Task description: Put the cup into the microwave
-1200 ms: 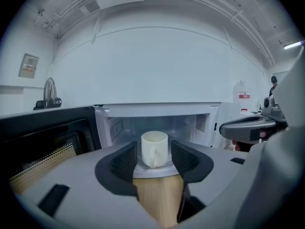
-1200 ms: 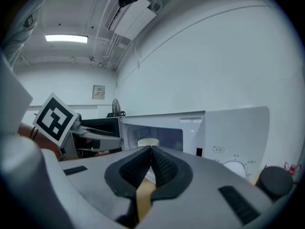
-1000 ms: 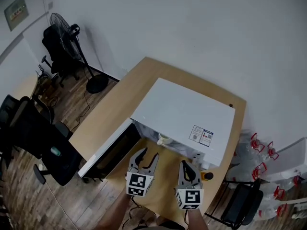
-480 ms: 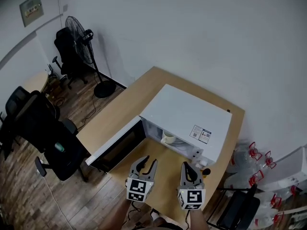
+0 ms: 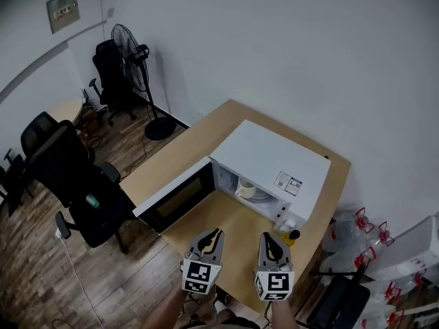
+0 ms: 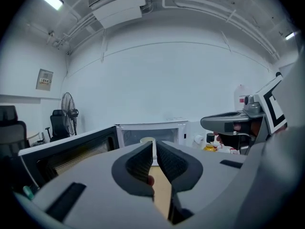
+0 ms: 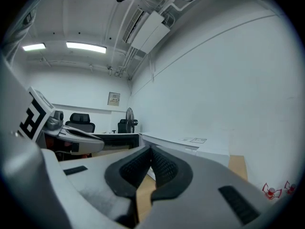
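Observation:
The white microwave (image 5: 267, 160) stands on the wooden table (image 5: 199, 142) with its door (image 5: 175, 196) swung open to the left. A pale cup (image 5: 245, 190) sits inside the cavity on the turntable; in the left gripper view the cup (image 6: 147, 140) shows just above the jaw tips. My left gripper (image 5: 212, 236) hovers in front of the opening, well short of the cup. Its jaws have just been closing, nothing is between them, and only a thin slit is left. My right gripper (image 5: 269, 241) hangs beside it, shut and empty.
A small yellow-bodied bottle (image 5: 293, 236) stands by the microwave's front right corner. Black office chairs (image 5: 75, 184) and a standing fan (image 5: 134, 46) are on the floor to the left. Water jugs (image 5: 363, 235) crowd the floor on the right.
Both grippers have drawn back from the microwave toward the table's near edge and risen. The left jaws went from wide open to nearly together. The cup stays inside.

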`<state>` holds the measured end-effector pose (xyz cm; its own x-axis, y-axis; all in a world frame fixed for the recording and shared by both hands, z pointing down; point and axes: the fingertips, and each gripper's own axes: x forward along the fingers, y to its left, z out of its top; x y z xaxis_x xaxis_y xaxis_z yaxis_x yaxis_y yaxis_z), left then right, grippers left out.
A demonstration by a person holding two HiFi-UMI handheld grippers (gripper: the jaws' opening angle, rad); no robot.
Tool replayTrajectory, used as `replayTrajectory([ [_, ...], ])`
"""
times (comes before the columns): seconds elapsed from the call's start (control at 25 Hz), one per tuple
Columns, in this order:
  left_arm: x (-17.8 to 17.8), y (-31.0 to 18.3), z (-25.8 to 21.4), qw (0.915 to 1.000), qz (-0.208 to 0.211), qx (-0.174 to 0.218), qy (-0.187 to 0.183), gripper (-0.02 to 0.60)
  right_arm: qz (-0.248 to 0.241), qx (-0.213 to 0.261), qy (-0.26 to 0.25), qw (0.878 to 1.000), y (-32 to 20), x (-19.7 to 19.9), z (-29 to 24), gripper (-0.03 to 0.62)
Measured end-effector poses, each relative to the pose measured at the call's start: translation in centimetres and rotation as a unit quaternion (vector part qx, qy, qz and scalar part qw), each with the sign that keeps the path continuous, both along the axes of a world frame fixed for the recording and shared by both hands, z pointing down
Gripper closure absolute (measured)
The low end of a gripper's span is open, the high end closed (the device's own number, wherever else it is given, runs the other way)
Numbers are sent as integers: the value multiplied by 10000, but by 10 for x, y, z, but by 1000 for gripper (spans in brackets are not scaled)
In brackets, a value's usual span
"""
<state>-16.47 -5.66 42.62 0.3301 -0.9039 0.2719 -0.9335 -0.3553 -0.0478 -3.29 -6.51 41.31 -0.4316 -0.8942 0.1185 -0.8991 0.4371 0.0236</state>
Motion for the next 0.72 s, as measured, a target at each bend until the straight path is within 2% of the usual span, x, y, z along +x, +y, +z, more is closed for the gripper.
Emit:
replayTrajectory([
  [0.48, -6, 81, -13, 9996, -285, 55, 48, 552, -234, 62, 51, 9997, 71, 3, -9, 577],
  [0.72, -4, 105, -18, 9993, -347, 105, 30, 552, -262, 67, 49, 9996, 96, 7, -10, 577],
])
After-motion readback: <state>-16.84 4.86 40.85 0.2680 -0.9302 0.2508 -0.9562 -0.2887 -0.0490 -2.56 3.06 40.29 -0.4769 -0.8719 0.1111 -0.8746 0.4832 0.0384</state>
